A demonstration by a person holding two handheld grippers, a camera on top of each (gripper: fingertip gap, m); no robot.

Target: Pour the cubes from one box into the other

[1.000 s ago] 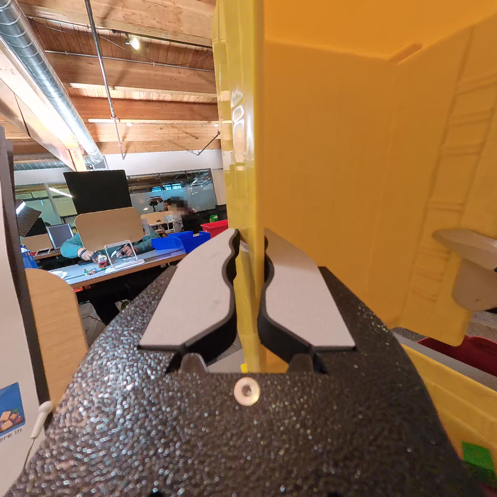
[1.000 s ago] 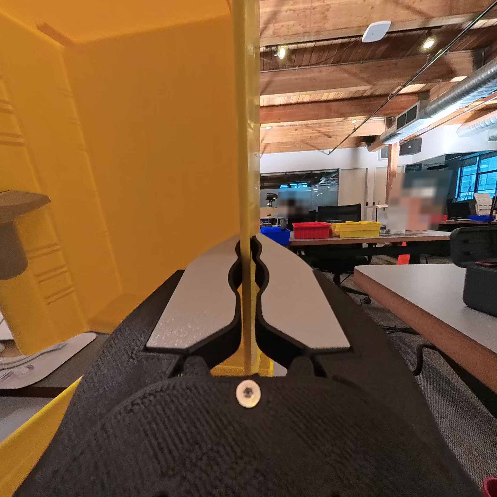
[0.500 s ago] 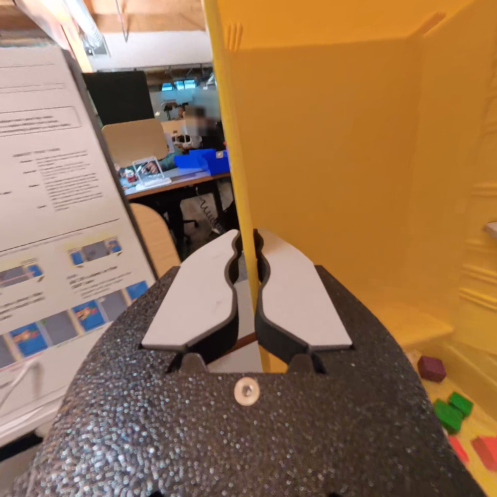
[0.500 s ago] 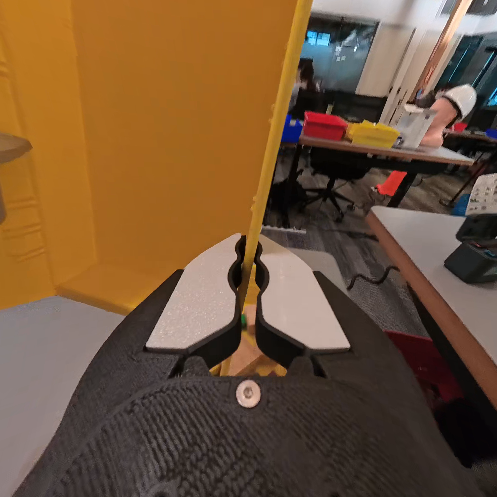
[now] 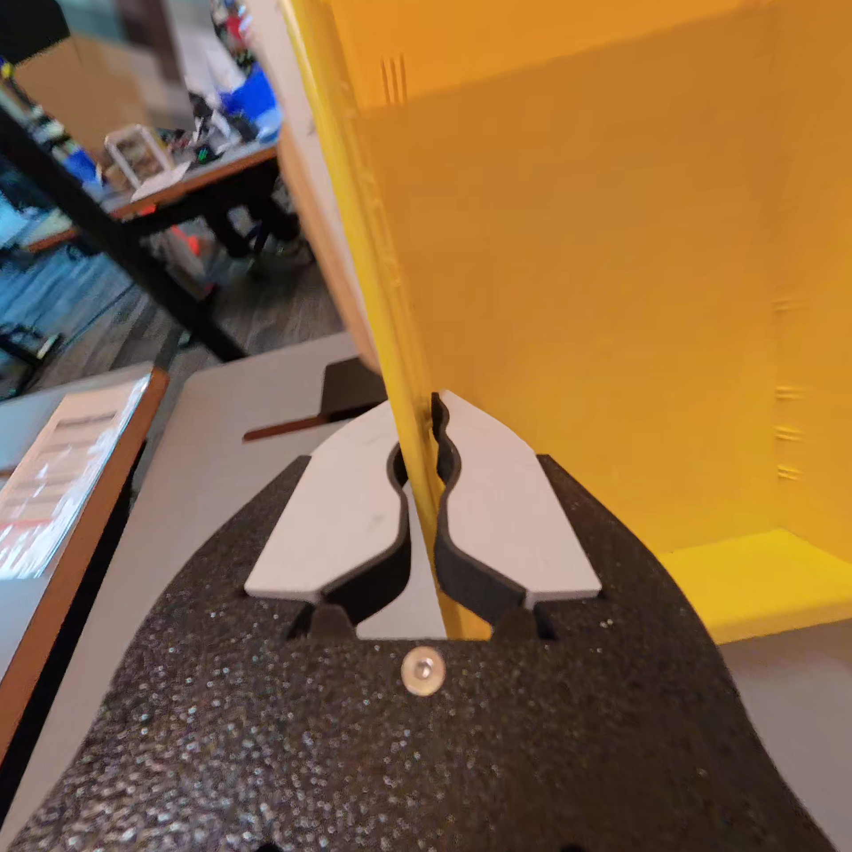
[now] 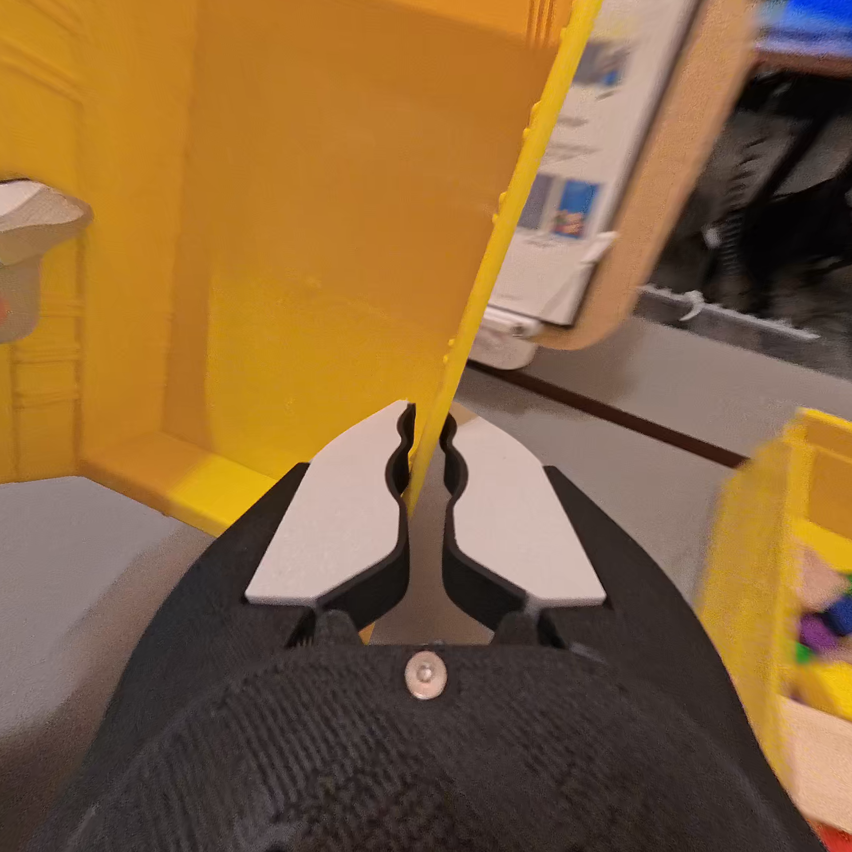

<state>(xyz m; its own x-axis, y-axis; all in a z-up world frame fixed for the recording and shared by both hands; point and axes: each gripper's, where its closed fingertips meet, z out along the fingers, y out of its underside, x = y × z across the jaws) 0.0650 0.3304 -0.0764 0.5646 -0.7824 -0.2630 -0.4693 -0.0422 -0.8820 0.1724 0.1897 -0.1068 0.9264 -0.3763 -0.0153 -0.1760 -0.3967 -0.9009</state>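
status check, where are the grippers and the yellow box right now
Left gripper shut on one wall of the empty yellow box; right gripper straddles the opposite wall, jaws slightly parted. Second yellow box holds the cubes. Nothing in the way.

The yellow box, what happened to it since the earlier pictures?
The yellow box came down toward the grey table, still empty. The right gripper has eased open around its wall; the left gripper stays clamped. The second box holds the cubes.
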